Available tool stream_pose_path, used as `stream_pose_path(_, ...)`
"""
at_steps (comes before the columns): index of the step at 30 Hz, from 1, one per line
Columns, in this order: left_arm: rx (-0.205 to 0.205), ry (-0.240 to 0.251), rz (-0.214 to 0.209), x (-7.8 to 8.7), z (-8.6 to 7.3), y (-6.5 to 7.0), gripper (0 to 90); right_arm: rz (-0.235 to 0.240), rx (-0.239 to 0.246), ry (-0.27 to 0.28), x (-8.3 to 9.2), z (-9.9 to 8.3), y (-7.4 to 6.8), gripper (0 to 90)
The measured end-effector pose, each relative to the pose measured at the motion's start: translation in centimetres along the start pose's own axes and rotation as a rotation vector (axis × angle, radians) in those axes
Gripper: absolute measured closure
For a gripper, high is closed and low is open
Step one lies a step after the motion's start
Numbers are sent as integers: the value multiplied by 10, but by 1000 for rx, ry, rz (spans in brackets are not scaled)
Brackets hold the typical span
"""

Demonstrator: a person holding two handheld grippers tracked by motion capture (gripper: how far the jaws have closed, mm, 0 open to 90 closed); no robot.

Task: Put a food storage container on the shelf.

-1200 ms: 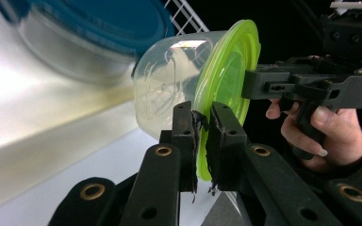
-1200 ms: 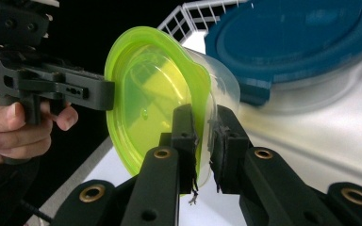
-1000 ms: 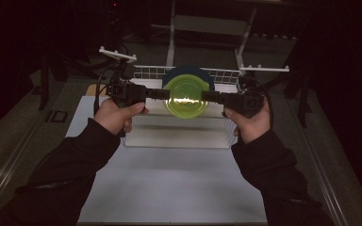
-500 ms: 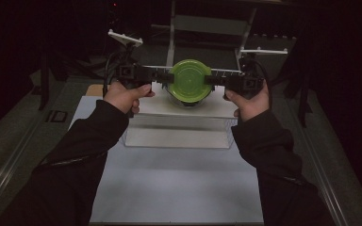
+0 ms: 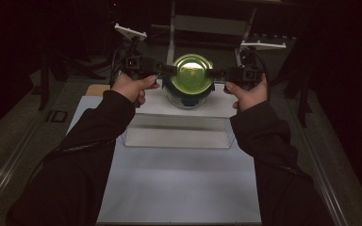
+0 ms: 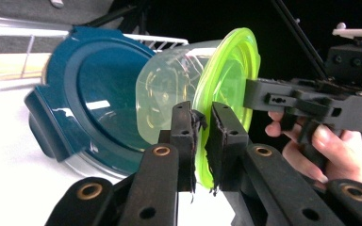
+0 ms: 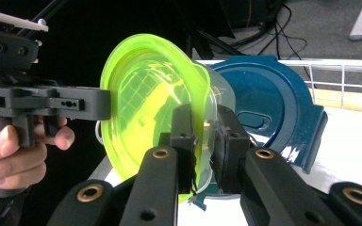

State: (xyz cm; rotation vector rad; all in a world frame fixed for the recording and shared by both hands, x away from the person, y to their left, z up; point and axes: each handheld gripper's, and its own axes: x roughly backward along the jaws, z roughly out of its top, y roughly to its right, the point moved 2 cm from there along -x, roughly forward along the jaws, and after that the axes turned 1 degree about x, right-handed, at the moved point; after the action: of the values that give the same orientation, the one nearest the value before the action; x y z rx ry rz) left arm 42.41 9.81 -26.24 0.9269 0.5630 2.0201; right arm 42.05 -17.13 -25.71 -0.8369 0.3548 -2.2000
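Observation:
A clear round container point(image 6: 169, 89) with a bright green lid point(image 5: 190, 75) hangs on its side between my two grippers, over the far end of the table. My left gripper point(image 5: 169, 69) is shut on the green lid's rim point(image 6: 202, 155); its jaws have just been opening slightly, with the rim still between them. My right gripper point(image 5: 213, 73) is shut on the opposite rim point(image 7: 198, 113). A dark blue lid point(image 6: 89, 94) stands tilted right behind the container, its lower edge on the white surface.
A white box-like stand point(image 5: 179, 122) sits under the container, on a pale mat point(image 5: 179, 188). A white wire basket point(image 6: 155, 41) runs behind the blue lid point(image 7: 273, 94). Dark stands and cables surround the table's far side.
Both hands have carried the green-lidded container away from the person, toward the table's far end. The grip on both sides of the rim is unchanged.

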Motion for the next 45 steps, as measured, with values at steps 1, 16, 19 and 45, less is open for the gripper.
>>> stream_pose_path(1,10,5,-2,-1,2,-3,785,-4,-10,-6,-1,3,1,794)
stream_pose_path(16,69,48,-15,-15,9,-20,700,-58,-100,-12,-17,19,12,739)
stream_pose_path(19,74,56,-9,-16,10,-23,679,-68,-108,-8,-21,22,12,734)
stream_pose_path(45,6,92,-6,-14,14,-15,259,-67,-55,33,-18,27,7,432)
